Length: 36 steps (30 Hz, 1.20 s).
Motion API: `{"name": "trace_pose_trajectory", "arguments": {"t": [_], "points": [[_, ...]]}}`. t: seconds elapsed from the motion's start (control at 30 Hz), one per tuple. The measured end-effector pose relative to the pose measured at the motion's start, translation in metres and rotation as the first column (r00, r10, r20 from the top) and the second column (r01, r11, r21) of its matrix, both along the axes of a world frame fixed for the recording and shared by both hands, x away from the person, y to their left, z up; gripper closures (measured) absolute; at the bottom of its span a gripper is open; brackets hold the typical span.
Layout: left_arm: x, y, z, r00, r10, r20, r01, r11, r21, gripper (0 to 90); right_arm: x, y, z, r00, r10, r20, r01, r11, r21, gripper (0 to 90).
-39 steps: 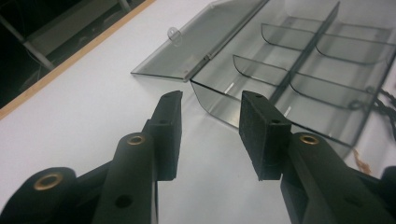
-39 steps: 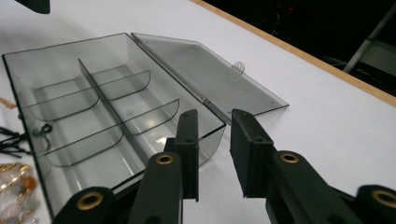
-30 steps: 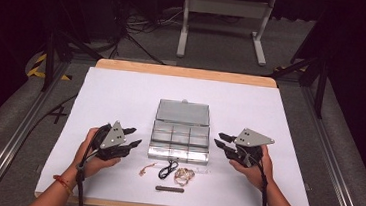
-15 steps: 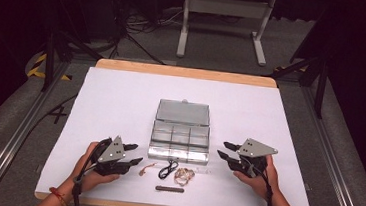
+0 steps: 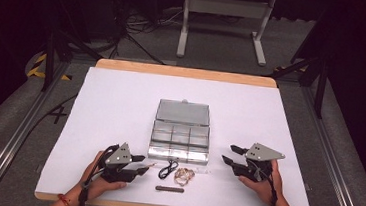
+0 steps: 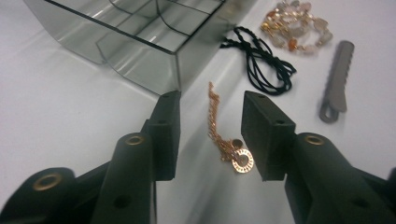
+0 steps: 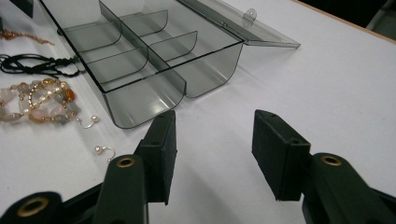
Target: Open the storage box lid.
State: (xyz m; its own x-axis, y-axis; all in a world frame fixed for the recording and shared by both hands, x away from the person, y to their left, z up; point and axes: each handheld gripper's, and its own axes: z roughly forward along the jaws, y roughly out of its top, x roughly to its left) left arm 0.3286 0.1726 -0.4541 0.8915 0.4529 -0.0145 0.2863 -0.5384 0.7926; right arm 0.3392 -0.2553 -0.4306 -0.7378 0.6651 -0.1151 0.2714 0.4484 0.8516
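Observation:
A clear compartment box (image 5: 180,135) lies open mid-table, its lid (image 5: 183,111) folded back. In front of it lie a gold chain with a ring pendant (image 6: 219,126), a black cord (image 6: 261,63), a beaded bracelet (image 6: 296,23) and a grey toothed clip (image 6: 337,77). My left gripper (image 5: 139,163) sits low at the box's near left corner, open. Its jaws have just been closing a little, with the chain on the table between them (image 6: 210,100), untouched. My right gripper (image 5: 229,154) is open to the right of the box. Its jaws have just been opening, with nothing between them (image 7: 212,116).
Two small pearl earrings (image 7: 88,121) lie by the bracelet (image 7: 39,100), near the box's front wall (image 7: 144,100). The white table cover (image 5: 121,102) ends at a wooden edge (image 5: 183,72) at the far side. Dark floor, cables and a stand (image 5: 223,16) lie beyond.
Both hands have come toward the near edge and lower to the table. The right gripper's jaws stand wider than before.

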Motion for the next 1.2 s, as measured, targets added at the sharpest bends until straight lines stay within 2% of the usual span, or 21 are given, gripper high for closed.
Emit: {"name": "trace_pose_trajectory", "arguments": {"t": [0.1,0.17,0.4,0.6,0.7,0.77,0.83,0.97,1.07,1.2], "points": [[0.002,-0.003,-0.001,0.9999,0.010,-0.007,-0.010,0.9999,0.006,61.7,0.001,-0.001,-0.002,0.9999,-0.012,-0.004,0.012,0.9999,-0.008,49.4],[0.002,-0.007,-0.002,1.0000,0.005,0.000,-0.005,0.9994,0.035,61.9,0.002,-0.002,-0.003,0.9998,-0.017,-0.006,0.017,0.9998,-0.012,49.1],[0.001,-0.014,-0.004,1.0000,0.006,-0.001,-0.006,0.9975,0.070,67.2,0.002,-0.001,-0.005,0.9999,-0.017,-0.002,0.017,0.9995,-0.027,46.8],[0.002,-0.013,-0.005,0.9998,0.003,-0.018,-0.002,0.9981,0.062,69.6,0.003,-0.001,-0.007,0.9997,-0.023,-0.007,0.022,0.9992,-0.034,45.3],[0.001,-0.011,-0.004,0.9994,-0.002,-0.034,0.004,0.9983,0.057,76.9,0.003,0.000,-0.007,0.9998,-0.020,-0.006,0.020,0.9991,-0.037,44.7],[0.003,-0.009,-0.004,0.9988,-0.012,-0.048,0.014,0.9985,0.053,85.8,0.003,0.000,-0.007,0.9997,-0.021,-0.009,0.020,0.9991,-0.037,44.3],[0.004,-0.007,-0.004,0.9974,-0.013,-0.071,0.016,0.9990,0.042,88.8,0.003,0.000,-0.008,0.9997,-0.020,-0.011,0.020,0.9989,-0.042,44.0],[0.002,-0.008,-0.003,0.9989,-0.018,-0.042,0.021,0.9977,0.065,89.1,0.002,0.001,-0.008,0.9998,-0.017,-0.012,0.016,0.9988,-0.045,43.5],[0.002,-0.007,-0.003,0.9989,-0.028,-0.039,0.030,0.9981,0.055,89.7,0.002,0.002,-0.008,0.9998,-0.016,-0.012,0.015,0.9986,-0.051,43.3],[0.000,-0.005,-0.002,0.9995,-0.029,-0.012,0.030,0.9976,0.062,89.7,0.002,0.002,-0.008,0.9998,-0.015,-0.012,0.014,0.9985,-0.054,42.9]]}}
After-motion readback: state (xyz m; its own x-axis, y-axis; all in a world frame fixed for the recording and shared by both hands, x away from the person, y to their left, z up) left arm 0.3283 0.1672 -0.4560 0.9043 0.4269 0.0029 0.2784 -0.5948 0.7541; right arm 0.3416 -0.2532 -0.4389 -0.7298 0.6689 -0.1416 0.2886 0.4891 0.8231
